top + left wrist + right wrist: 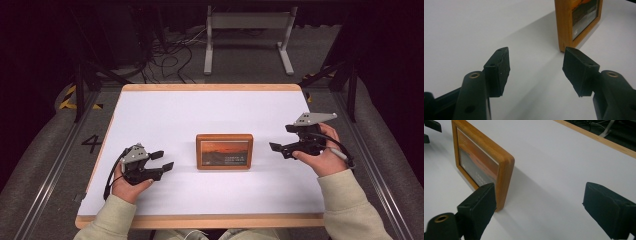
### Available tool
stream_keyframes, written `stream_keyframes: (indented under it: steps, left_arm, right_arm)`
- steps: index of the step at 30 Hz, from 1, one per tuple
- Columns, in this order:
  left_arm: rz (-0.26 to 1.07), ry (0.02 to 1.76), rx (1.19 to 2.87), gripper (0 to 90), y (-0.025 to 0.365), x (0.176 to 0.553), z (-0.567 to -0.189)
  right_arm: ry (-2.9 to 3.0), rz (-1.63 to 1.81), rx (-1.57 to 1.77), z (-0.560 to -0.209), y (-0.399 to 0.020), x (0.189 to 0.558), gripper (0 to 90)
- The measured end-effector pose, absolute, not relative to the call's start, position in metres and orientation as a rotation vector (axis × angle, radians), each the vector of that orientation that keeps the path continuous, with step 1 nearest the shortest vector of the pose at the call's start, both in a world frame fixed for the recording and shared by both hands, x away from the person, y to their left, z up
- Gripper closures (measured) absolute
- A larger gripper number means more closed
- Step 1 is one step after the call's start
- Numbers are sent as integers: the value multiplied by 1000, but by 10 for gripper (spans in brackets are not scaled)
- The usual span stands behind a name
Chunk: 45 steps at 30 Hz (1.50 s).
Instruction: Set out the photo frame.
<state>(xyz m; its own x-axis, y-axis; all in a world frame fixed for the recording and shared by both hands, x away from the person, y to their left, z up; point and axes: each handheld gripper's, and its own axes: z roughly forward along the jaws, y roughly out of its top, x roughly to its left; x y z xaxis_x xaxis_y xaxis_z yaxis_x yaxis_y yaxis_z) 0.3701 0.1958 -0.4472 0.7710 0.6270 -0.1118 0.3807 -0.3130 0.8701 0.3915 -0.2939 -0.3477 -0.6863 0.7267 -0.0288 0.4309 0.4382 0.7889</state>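
Table (150,115): white top with a light wooden edge, carrying everything listed below; dark floor beyond it with a grey metal stand (248,35) and loose cables (170,57) at the far side. Person: two forearms in pale sleeves (112,220) entering from the near edge, one gripper in each hand. Picture frame (224,151): wooden, with an orange and dark print behind the glazing, standing upright on its long edge near the middle of the table, slightly toward the near side, its face turned to the person; it is between the two grippers and touched by neither. Right gripper (276,147): held to the right of the frame, jaws pointing at the frame's right end, spread wide with nothing between them; in the right gripper view one pad (477,207) sits just before the frame's corner, the other well off to the side. Left gripper (162,160): resting low at the left, near the frame's left end but apart from it, jaws wide and empty; in the left gripper view the frame's corner (565,27) stands just beyond the pads (499,70).
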Motion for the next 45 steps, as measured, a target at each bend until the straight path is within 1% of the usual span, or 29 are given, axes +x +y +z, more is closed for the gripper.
stream_keyframes:
  steps: [15, 27, 35, 45]
  left_arm:
    - [311, 754, 1941, 383, 196, 359, -442]
    - [307, 765, 1941, 384, 199, 363, -447]
    - [306, 785, 1944, 384, 201, 366, -452]
    - [301, 803, 1938, 377, 203, 366, -454]
  right_arm:
    - [2286, 1189, 1000, -391, -305, 375, 87]
    - [2250, 1239, 964, -421, -313, 370, 51]
    - [2257, 1188, 1076, -445, -316, 377, 50]
    - [2272, 1148, 1087, -448, -311, 381, 55]
